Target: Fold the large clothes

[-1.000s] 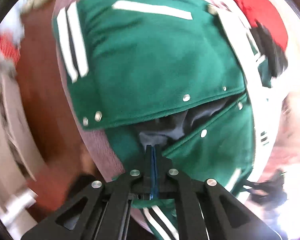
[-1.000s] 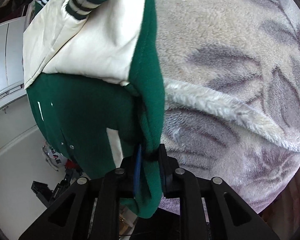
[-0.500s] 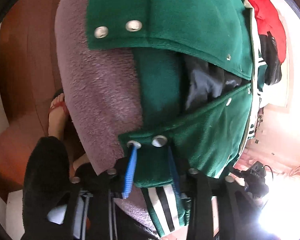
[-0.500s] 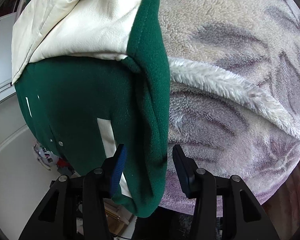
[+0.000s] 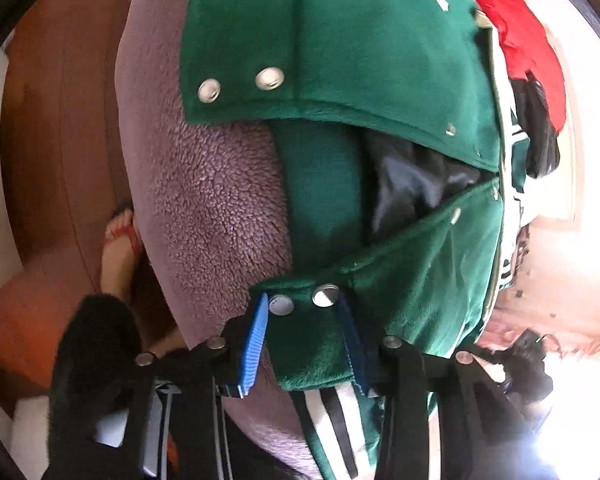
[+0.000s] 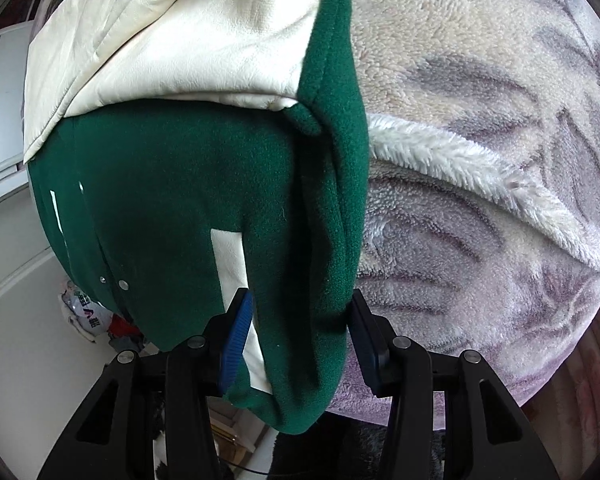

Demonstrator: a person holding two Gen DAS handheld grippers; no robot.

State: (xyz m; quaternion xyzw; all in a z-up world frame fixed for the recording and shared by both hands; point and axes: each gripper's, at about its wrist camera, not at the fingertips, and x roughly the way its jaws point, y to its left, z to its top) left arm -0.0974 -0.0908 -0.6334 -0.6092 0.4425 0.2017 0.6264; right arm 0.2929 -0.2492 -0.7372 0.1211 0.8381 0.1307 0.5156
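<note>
My landmark is the fleece blanket (image 6: pixel 480 168), pale with grey leaf shapes, which covers the surface I am working over. In the left wrist view it reads as mauve pile (image 5: pixel 212 200).

The green jacket (image 5: pixel 360 48) lies on the blanket with its front open, showing a dark lining (image 5: pixel 412 176) between the two front panels. Its cream sleeve (image 6: pixel 172 36) is folded across the upper body, away from my right gripper, and the jacket's side edge runs beside bare blanket on the right.

My left gripper (image 5: pixel 304 340) sits at the jacket's lower front corner, close to the blanket's edge. The jaws are closing, with the green corner and its two metal snaps (image 5: pixel 326 295) between the blue pads; the pads stand apart from the cloth on the left side, so I would call this hand released for now. The striped hem (image 5: pixel 332 420) hangs just below it.

My right gripper (image 6: pixel 300 328) is at the jacket's side edge, where green cloth droops over the blanket's near border. Its jaws stand apart with the fold of cloth between them, not pinched.

Beyond the blanket's left edge, a person's foot in a red sandal (image 5: pixel 118 240) stands on the brown floor (image 5: pixel 48 140). A red garment (image 5: pixel 520 40) lies past the jacket's far side.
</note>
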